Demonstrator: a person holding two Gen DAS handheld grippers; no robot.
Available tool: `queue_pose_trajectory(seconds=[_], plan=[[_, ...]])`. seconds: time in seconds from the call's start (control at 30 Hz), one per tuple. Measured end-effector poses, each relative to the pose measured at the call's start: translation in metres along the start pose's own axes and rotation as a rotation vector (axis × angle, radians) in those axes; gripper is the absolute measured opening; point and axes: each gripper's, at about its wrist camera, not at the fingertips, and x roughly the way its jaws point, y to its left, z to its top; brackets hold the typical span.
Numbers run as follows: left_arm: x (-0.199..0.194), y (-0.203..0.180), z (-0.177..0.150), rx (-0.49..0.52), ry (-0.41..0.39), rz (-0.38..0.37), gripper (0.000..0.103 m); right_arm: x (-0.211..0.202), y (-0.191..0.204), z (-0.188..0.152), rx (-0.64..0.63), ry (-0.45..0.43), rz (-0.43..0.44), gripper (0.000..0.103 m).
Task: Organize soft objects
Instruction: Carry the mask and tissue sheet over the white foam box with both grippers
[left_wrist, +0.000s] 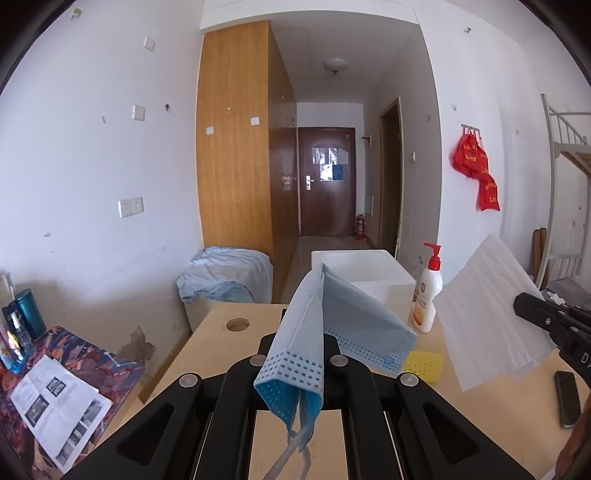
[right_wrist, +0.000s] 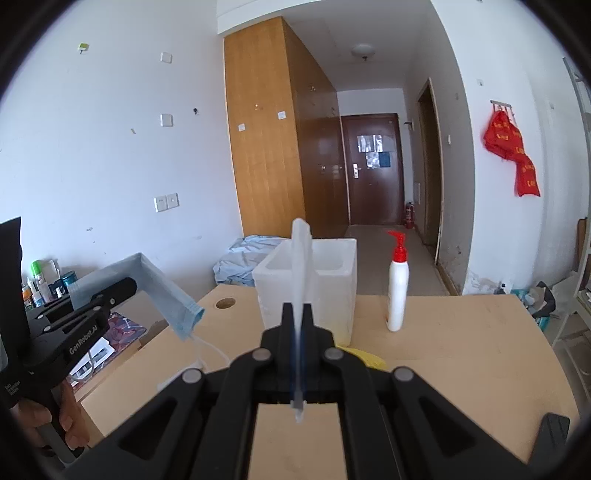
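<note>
Left tool (left_wrist: 295, 354) is clamped tight on a folded blue disposable face mask (left_wrist: 317, 325), held up off the pale wooden counter (left_wrist: 218, 332), ear loops dangling below the grip. Right tool (right_wrist: 297, 325) is pinched closed on a thin white foam sheet (right_wrist: 301, 258), seen edge-on in its own view and as a broad flat panel in the left view. Both soft items are raised in the air, likely for carrying to the open white foam box (right_wrist: 332, 280) at the counter's far edge. That box looks like the drop spot. A white pump bottle with red cap (right_wrist: 397, 291) stands just beside the box on the right. A yellow sponge (left_wrist: 424, 363) lies on the counter near the box. Open counter shows right of the bottle; the left edge is near the mask.
</note>
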Motion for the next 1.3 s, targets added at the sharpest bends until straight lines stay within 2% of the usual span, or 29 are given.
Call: queue_pose_trajectory(seconds=[0.43,0.87,1.3], plan=[[0.053,-0.016,0.030,0.018,0.016,-0.020,0.005,0.042,-0.011,0.021,0.003,0.021,0.005,0.004],[0.104,-0.027,0.061,0.034,0.032,-0.056,0.005,0.077,-0.020,0.056,-0.028,0.015,-0.015,0.004],[0.147,-0.031,0.081,0.032,0.034,-0.044,0.005,0.104,-0.021,0.081,-0.052,-0.011,-0.002,0.004]])
